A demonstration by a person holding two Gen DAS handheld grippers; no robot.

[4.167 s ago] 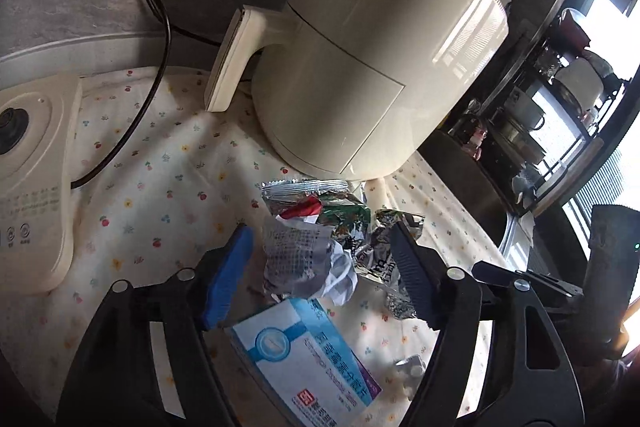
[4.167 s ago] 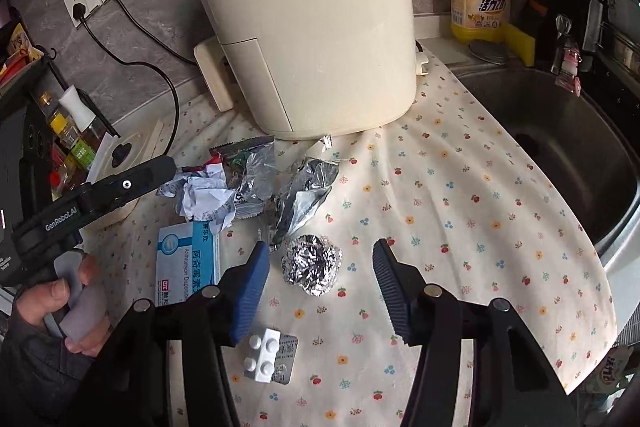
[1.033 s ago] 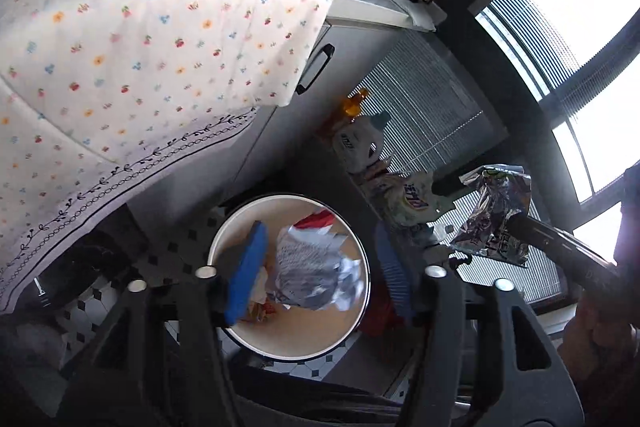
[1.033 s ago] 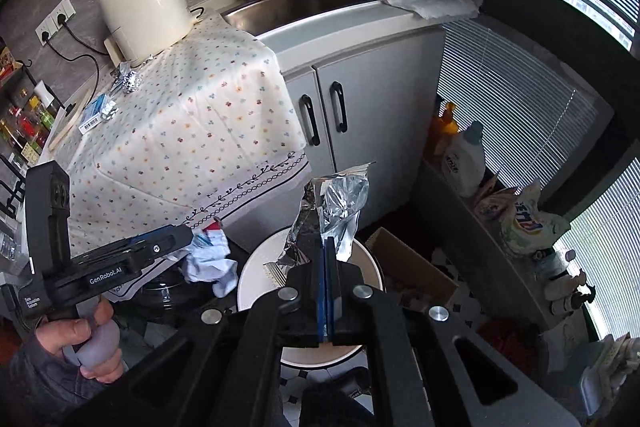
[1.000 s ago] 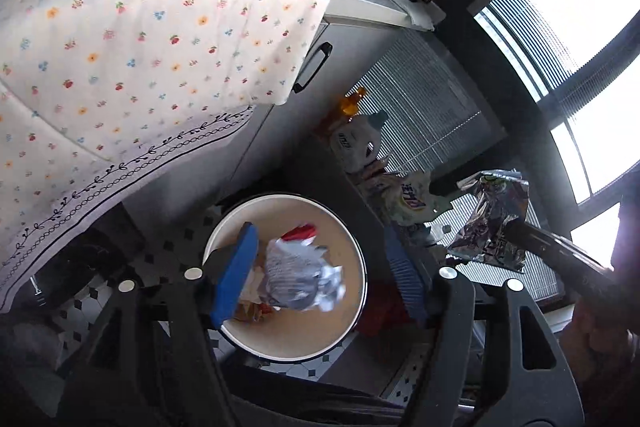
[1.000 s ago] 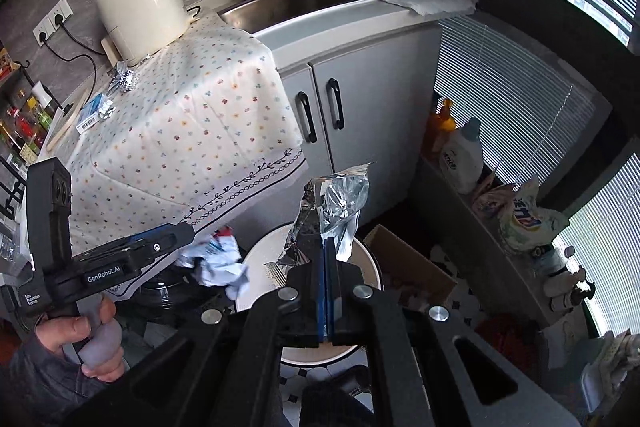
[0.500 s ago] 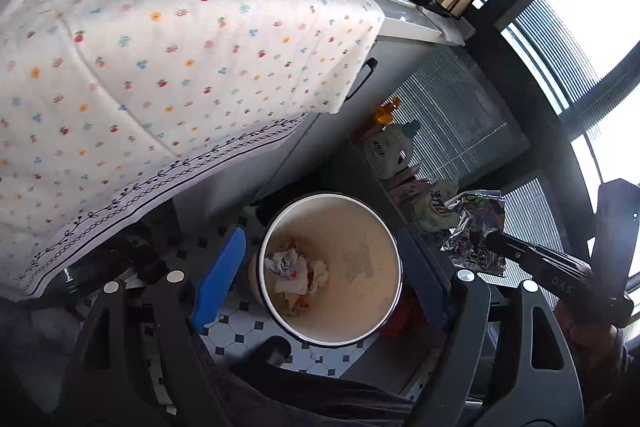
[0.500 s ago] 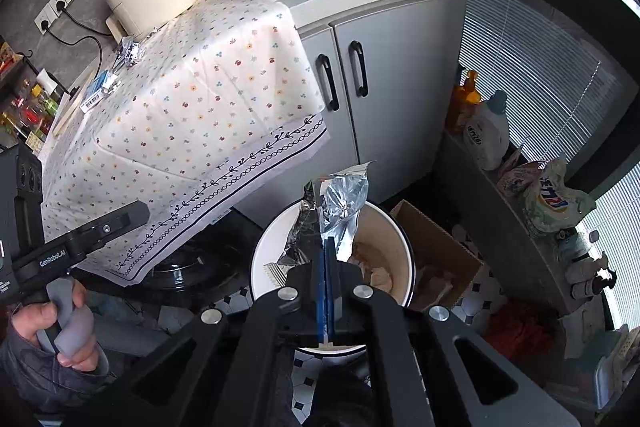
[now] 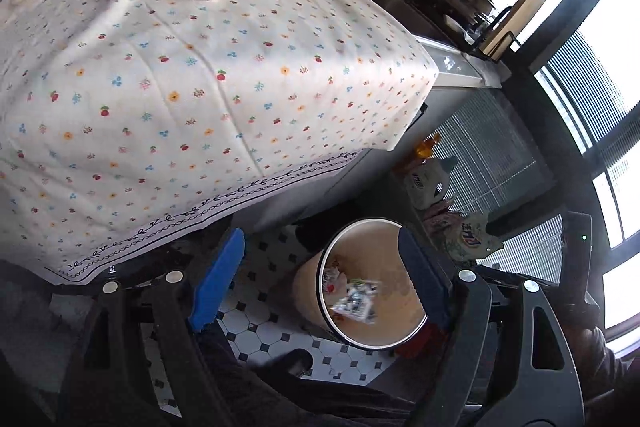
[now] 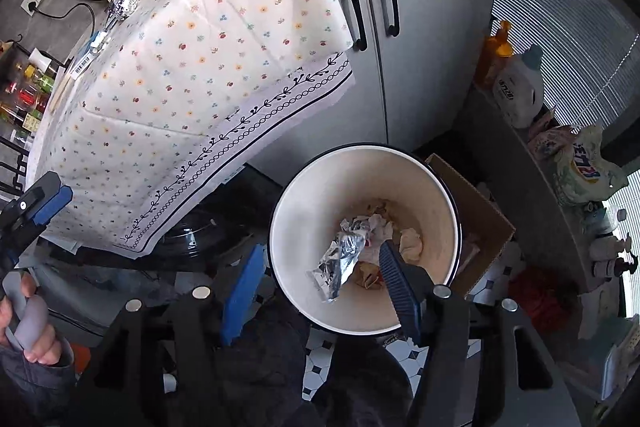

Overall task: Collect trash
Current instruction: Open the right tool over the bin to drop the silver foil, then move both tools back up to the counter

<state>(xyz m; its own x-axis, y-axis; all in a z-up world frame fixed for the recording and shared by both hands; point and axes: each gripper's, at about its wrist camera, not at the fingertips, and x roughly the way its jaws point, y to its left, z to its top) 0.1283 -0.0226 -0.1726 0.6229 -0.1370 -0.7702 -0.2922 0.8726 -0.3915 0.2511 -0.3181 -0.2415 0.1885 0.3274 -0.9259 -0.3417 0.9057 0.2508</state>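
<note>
One foil wrapper drops into the one bin; right gripper opening, empty; left gripper spread, empty.

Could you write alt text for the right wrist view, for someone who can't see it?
The right claw is opening above a white bin on the floor, a crumpled foil wrapper between its jaws, loose. Left of the bin, a flowered cloth drapes over a counter edge.

The foil wrapper in the bin is blurred, perhaps mid-fall.
</note>
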